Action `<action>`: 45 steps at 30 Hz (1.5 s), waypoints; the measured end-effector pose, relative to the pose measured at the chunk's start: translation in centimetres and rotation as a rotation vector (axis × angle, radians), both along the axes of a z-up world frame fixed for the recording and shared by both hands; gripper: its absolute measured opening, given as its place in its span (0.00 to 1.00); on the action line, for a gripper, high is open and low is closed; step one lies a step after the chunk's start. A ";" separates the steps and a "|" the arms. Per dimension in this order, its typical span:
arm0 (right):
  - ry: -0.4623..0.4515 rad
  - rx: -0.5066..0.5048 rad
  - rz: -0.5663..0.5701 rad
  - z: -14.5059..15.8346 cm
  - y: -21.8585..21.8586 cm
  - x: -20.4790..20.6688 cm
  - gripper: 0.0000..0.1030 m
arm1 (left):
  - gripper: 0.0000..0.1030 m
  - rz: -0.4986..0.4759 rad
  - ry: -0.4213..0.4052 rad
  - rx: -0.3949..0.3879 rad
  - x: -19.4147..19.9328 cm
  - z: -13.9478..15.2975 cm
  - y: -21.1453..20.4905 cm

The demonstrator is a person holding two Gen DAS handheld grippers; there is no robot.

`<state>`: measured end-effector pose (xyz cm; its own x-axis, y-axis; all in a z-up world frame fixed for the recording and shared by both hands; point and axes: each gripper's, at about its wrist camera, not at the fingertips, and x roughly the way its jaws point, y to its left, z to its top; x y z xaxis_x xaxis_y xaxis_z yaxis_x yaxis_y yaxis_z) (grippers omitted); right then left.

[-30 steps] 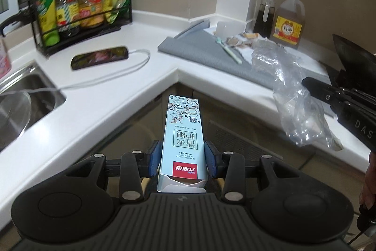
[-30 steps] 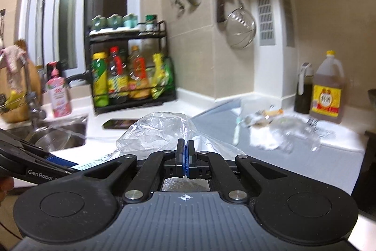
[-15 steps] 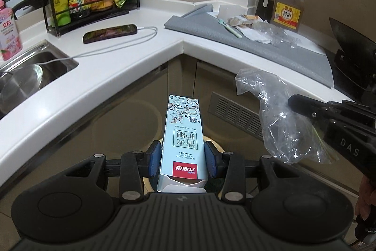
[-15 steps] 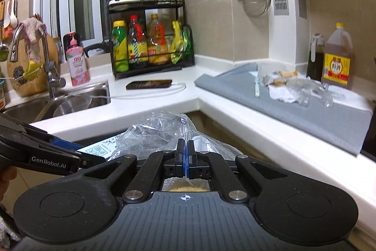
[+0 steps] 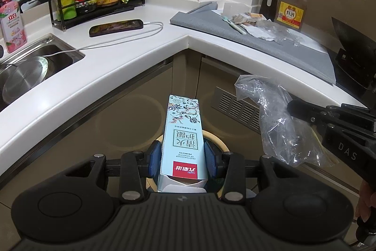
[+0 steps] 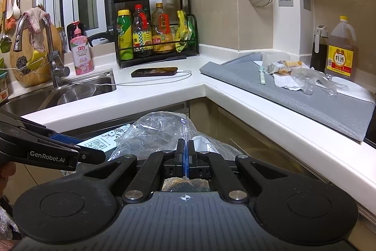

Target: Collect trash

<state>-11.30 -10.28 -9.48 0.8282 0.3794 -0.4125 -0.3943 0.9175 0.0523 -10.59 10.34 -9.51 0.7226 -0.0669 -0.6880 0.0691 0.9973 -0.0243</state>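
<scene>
White L-shaped worktop point(image 5: 131, 55) in a tiled kitchen, grey mat point(image 5: 246, 37) bearing litter. Left gripper point(image 5: 182, 158) jaws clamped a pale-blue printed carton point(image 5: 183, 133); right gripper point(image 6: 185, 158) jaws together, pinching a crumpled clear bag point(image 6: 159, 131), both below the worktop edge.

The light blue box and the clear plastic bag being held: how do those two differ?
The light blue box is stiff, printed and opaque; the clear plastic bag is crumpled and see-through. The left gripper clamps the box by its sides with jaws apart; the right gripper pinches the bag with jaws shut tight. Both are held below the counter edge.
</scene>
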 end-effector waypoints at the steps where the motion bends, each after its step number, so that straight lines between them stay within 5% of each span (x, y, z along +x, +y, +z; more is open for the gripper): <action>1: 0.001 -0.001 0.001 0.0 0.0 0.1 0.00 | 0.43 0.000 0.001 -0.001 0.0 0.0 0.0; 27: 0.069 -0.007 0.011 -1.5 0.9 3.1 0.00 | 0.43 0.012 0.050 0.006 2.5 -1.6 0.2; 45: 0.239 -0.005 0.006 -7.1 1.7 9.5 0.00 | 0.43 0.030 0.187 0.050 8.8 -7.3 0.7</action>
<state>-1.79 -8.61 -16.58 0.7047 0.3815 -0.5982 -0.3771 0.9156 0.1398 -1.75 10.99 -16.82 0.5834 -0.0093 -0.8122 0.0384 0.9991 0.0161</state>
